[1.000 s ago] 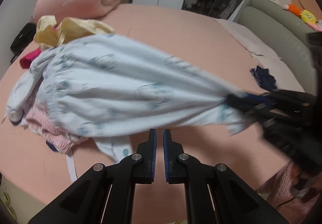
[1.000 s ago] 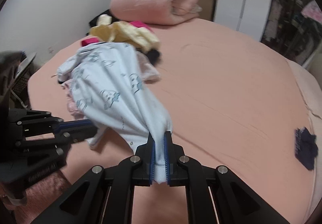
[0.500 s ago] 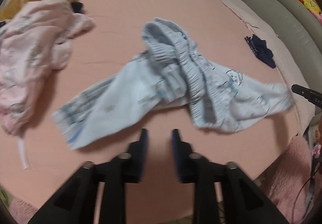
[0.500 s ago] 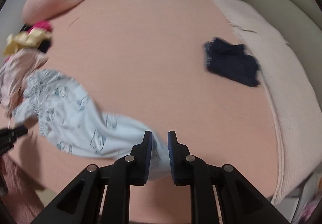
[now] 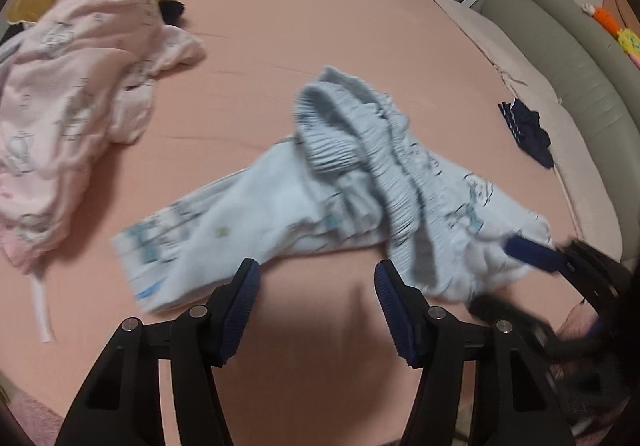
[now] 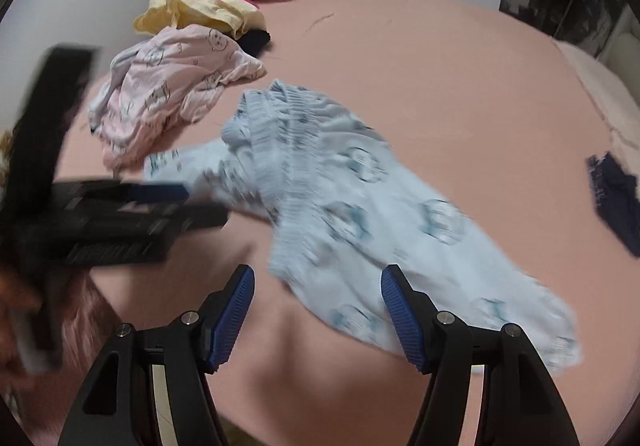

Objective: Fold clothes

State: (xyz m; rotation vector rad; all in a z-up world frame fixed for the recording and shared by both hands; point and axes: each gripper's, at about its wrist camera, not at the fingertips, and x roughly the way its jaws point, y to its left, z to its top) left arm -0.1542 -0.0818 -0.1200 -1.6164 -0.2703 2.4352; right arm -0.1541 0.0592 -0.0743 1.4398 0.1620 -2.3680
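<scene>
While motion blurs light-blue pants, left gripper, right gripper, jaws opening, empty.

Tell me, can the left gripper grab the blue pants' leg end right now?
Probably yes: the left gripper, jaws opening and empty, hangs just beside the light blue pants on the bed, nothing between.

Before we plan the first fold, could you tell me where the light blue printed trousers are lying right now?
The light blue trousers lie crumpled on the pink bed sheet, mid-frame in both wrist views, right of the pink printed garment and left of the small navy item.
</scene>
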